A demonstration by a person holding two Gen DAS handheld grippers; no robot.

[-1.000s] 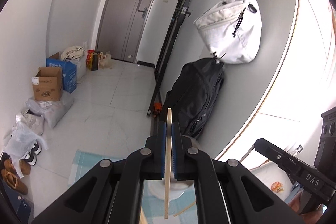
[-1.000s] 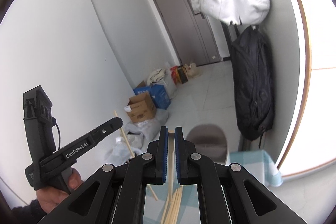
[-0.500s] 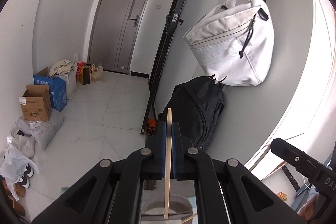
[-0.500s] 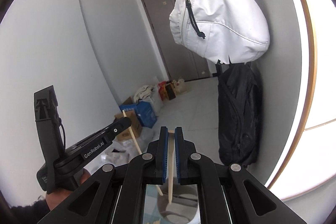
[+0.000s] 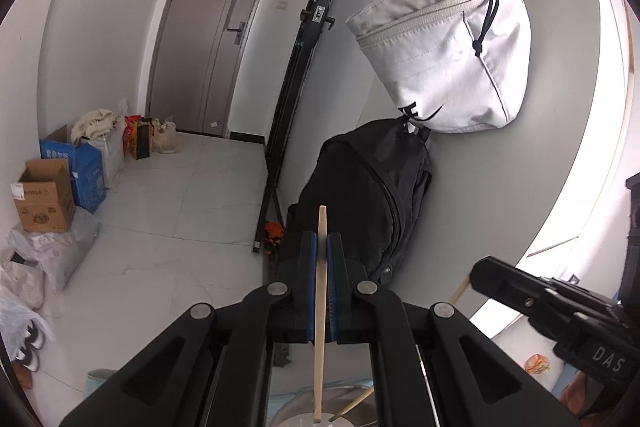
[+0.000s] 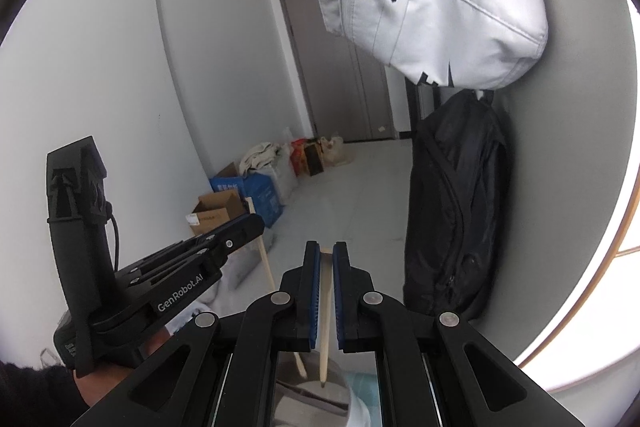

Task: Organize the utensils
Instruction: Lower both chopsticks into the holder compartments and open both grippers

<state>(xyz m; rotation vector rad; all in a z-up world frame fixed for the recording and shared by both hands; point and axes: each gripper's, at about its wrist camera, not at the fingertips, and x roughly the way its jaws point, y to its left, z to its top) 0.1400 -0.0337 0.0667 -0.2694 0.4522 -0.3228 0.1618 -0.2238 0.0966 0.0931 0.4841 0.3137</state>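
Observation:
My left gripper (image 5: 321, 239) is shut on a pale wooden chopstick (image 5: 320, 315) that stands nearly upright between its blue pads. The stick's lower end hangs over the rim of a grey round holder (image 5: 352, 393) at the bottom edge. My right gripper (image 6: 326, 251) is shut on a second chopstick (image 6: 325, 343), whose tip points down into the same holder (image 6: 292, 399). In the right wrist view the left gripper (image 6: 256, 225) is at the left with its chopstick (image 6: 264, 259). In the left wrist view the right gripper (image 5: 478, 273) comes in from the right.
A white bag (image 5: 448, 55) hangs on the wall above a black backpack (image 5: 372, 195). Cardboard boxes (image 5: 44, 199) and bags stand along the left wall by a grey door (image 5: 212, 35). A strip of light blue cloth (image 6: 364, 393) shows beside the holder.
Both grippers have carried their chopsticks toward the wall with the bags, which look nearer. The blue cloth and loose chopsticks have slid out of view, and the holder sits at the bottom edge.

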